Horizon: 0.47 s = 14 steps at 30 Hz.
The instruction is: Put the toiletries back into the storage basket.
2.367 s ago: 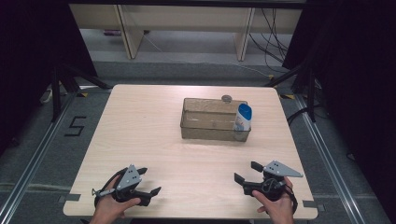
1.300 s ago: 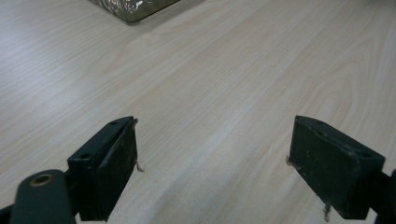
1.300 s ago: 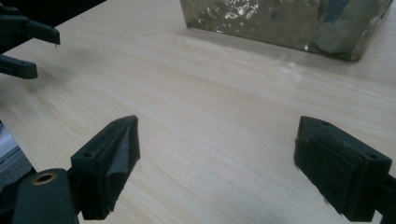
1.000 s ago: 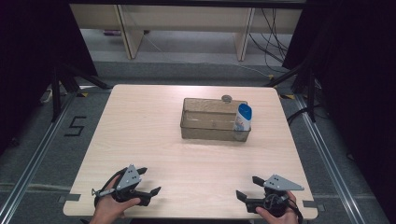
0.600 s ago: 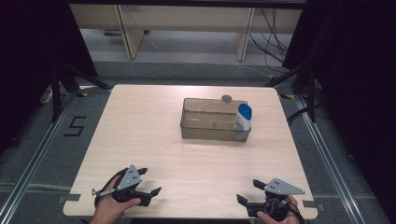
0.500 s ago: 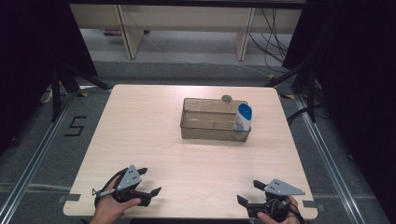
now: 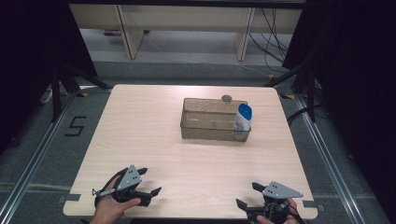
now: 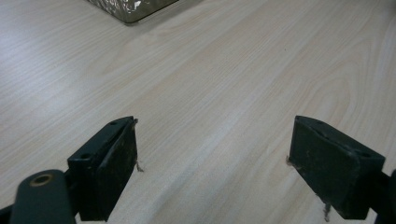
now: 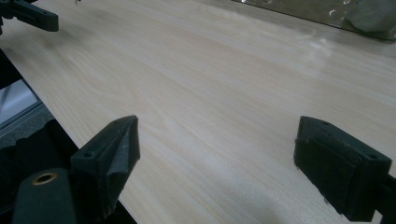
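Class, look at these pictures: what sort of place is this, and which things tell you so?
Probably a lab recording station: a bare wooden table, a numbered floor mark, loose cables, and a hand-held gripper in each hand.

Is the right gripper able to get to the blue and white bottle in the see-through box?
Probably yes. The right gripper is open near the table's front edge, and bare table lies between it and the bottle, which stands at the clear box's right end, its top above the rim.

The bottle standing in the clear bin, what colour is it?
The bottle is white with a blue cap, clearest in the high view.
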### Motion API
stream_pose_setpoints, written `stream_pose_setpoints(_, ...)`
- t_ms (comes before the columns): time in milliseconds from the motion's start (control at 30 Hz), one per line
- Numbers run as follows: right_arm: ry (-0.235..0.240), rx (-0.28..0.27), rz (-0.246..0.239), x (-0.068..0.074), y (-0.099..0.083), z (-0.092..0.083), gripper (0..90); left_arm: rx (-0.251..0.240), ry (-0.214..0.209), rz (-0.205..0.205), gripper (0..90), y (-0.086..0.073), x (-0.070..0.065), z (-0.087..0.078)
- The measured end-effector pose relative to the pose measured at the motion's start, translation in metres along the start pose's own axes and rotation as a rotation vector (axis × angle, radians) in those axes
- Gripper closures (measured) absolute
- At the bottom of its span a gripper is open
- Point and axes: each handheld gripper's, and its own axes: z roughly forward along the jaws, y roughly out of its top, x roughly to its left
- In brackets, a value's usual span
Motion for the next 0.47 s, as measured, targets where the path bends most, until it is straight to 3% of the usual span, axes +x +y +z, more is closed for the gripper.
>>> stream_pose_setpoints(33, -0.008, -0.008, -0.024, -0.0009, 0.0001, -0.0007, 15.6, 0.003, 0.000, 0.001, 15.0, 0.0001, 0.0001, -0.0002)
stream_pose_setpoints(67, -0.006, -0.004, -0.016, -0.0003, -0.0001, -0.0008, 15.6, 0.008, 0.002, 0.008, 15.0, 0.0000, 0.0006, -0.0003)
stream_pose_setpoints(100, 0.000, 0.005, 0.022, 0.0025, -0.0005, -0.0010, 15.6, -0.002, 0.002, 0.005, 15.0, -0.0003, 0.0005, 0.0006)
stream_pose_setpoints(233, 0.001, 0.012, 0.005, 0.0021, -0.0002, -0.0011, 15.6, 0.001, 0.000, 0.000, 15.0, 0.0000, 0.0001, -0.0001)
stream_pose_setpoints(267, 0.004, 0.010, -0.013, 0.0010, 0.0001, -0.0011, 15.6, 0.017, 0.004, 0.020, 15.0, 0.0002, 0.0015, -0.0007)
stream_pose_setpoints(300, 0.005, 0.010, -0.013, 0.0012, 0.0000, -0.0010, 15.6, -0.012, -0.006, -0.009, 15.0, -0.0003, -0.0004, 0.0012)
stream_pose_setpoints(333, 0.007, 0.010, -0.015, 0.0013, 0.0000, -0.0008, 15.6, -0.015, -0.007, -0.012, 15.0, -0.0003, -0.0007, 0.0014)
stream_pose_setpoints(467, 0.006, 0.010, -0.018, 0.0018, -0.0003, -0.0001, 15.6, 0.017, 0.005, 0.018, 15.0, 0.0002, 0.0015, -0.0007)
